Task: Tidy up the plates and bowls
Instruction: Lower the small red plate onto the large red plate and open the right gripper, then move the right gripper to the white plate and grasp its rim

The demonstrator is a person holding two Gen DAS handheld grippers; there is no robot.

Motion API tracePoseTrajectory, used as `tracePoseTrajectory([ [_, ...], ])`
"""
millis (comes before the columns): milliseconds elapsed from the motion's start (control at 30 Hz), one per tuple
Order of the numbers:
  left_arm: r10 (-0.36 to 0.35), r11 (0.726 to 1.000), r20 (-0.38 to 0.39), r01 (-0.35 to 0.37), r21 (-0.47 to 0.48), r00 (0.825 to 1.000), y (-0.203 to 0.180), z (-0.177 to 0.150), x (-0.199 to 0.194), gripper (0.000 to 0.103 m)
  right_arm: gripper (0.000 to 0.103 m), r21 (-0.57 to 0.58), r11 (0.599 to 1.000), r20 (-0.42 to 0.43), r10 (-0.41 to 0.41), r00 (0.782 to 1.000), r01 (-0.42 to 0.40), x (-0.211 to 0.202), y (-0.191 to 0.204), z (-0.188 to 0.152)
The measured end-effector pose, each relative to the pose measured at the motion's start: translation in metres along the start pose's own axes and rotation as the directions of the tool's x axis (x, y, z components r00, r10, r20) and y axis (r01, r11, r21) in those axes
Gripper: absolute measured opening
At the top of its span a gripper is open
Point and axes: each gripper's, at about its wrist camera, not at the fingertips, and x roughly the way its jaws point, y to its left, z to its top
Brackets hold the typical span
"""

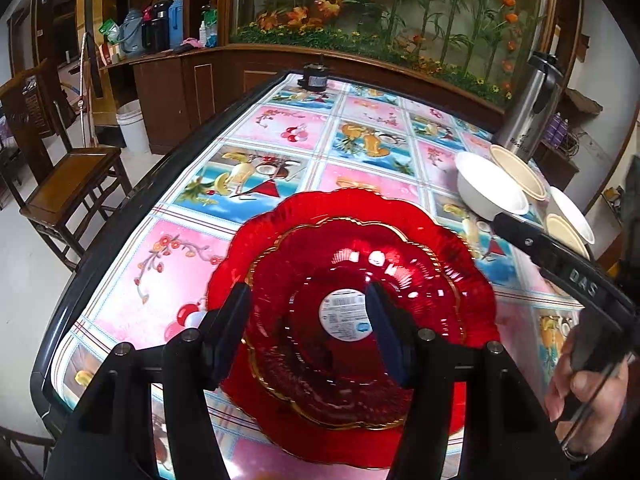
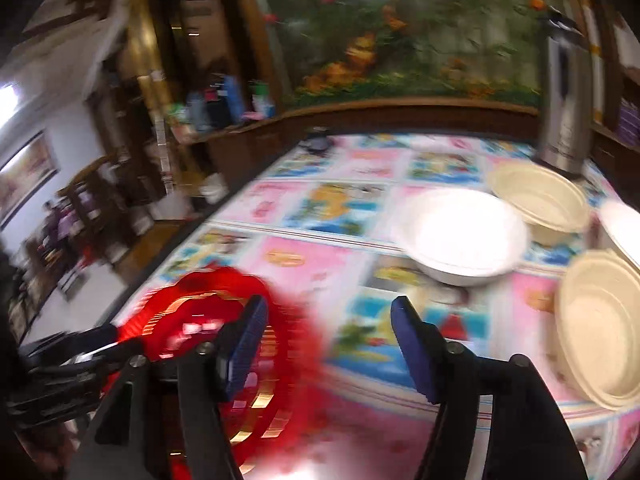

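Note:
Red scalloped plates with gold rims are stacked on the table, a white label at the centre. My left gripper is open and hovers over the stack, holding nothing. My right gripper is open and empty above the tablecloth; its view is blurred. The red plates lie at its lower left. A white bowl sits ahead of it. Beige bowls and another white bowl stand to the right. The right gripper also shows in the left wrist view.
The table has a colourful fruit-print cloth and a dark rim. A steel thermos stands at the back right. A small dark object sits at the far edge. A wooden chair and a white bin stand to the left.

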Motion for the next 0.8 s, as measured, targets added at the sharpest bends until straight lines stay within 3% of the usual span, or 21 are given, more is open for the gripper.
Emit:
tracePoseTrajectory([
  [133,-0.017,1.000,0.003,0.017,0.023,1.000,-0.010,0.000,-0.004,0.058,0.067,0.097,0.991,-0.059,0.100,0.993,-0.094,0.011,-0.016,-0.003],
  [333,-0.027,0.999,0.019,0.027,0.018,0.999,-0.011,-0.002,-0.011,0.058,0.067,0.053,0.982,-0.129,0.189,0.974,-0.183,0.025,0.009,-0.014],
  [533,-0.044,0.999,0.023,0.043,0.032,0.999,-0.020,-0.004,-0.017,0.058,0.067,0.048,0.958,-0.131,0.287,0.949,-0.283,0.022,0.019,-0.016],
  [700,-0.078,0.995,0.012,0.077,0.064,0.997,-0.039,-0.007,-0.018,0.063,0.067,0.110,0.960,-0.067,0.264,0.962,-0.256,0.010,-0.006,-0.005],
  [800,-0.105,0.990,-0.017,0.106,0.092,0.994,-0.055,-0.007,-0.013,0.064,0.067,0.165,0.966,-0.001,0.203,0.979,-0.200,-0.005,-0.035,0.004],
])
